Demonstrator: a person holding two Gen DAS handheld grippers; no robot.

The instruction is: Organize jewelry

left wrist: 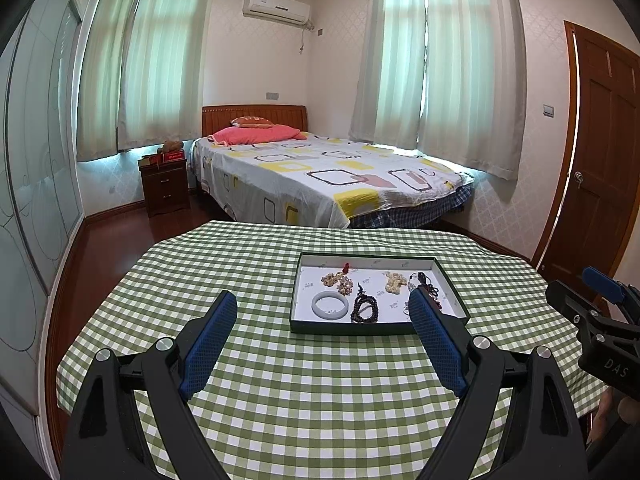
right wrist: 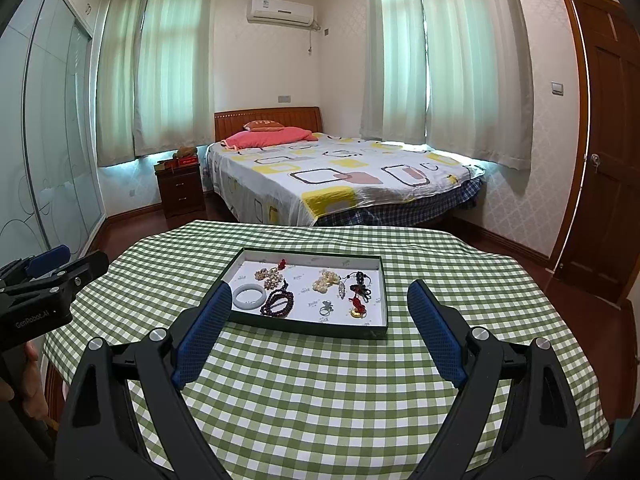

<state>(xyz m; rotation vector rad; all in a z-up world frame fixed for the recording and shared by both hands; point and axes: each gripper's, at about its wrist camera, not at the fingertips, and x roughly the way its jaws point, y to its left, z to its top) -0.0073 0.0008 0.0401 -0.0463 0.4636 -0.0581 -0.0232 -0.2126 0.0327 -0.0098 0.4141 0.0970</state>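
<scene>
A shallow dark-rimmed tray point(left wrist: 352, 327) point(right wrist: 304, 326) with a white floor sits on the green checked table. In it lie a white jade bangle point(left wrist: 330, 305) point(right wrist: 249, 297), a dark bead bracelet point(left wrist: 365, 309) point(right wrist: 277, 304), pale bead clusters point(left wrist: 396, 281) point(right wrist: 325, 280), a red-corded pendant point(right wrist: 357, 296), a ring point(right wrist: 326, 307) and more pieces. My left gripper point(left wrist: 322, 306) is open and empty, above the table short of the tray. My right gripper point(right wrist: 320, 300) is open and empty, also short of the tray. Each shows at the edge of the other's view.
The green checked tablecloth point(left wrist: 304, 392) point(right wrist: 320, 392) covers the table. Beyond it stand a bed point(left wrist: 332, 176), a dark nightstand point(left wrist: 164, 186), curtained windows and a wooden door point(left wrist: 600, 168) at the right.
</scene>
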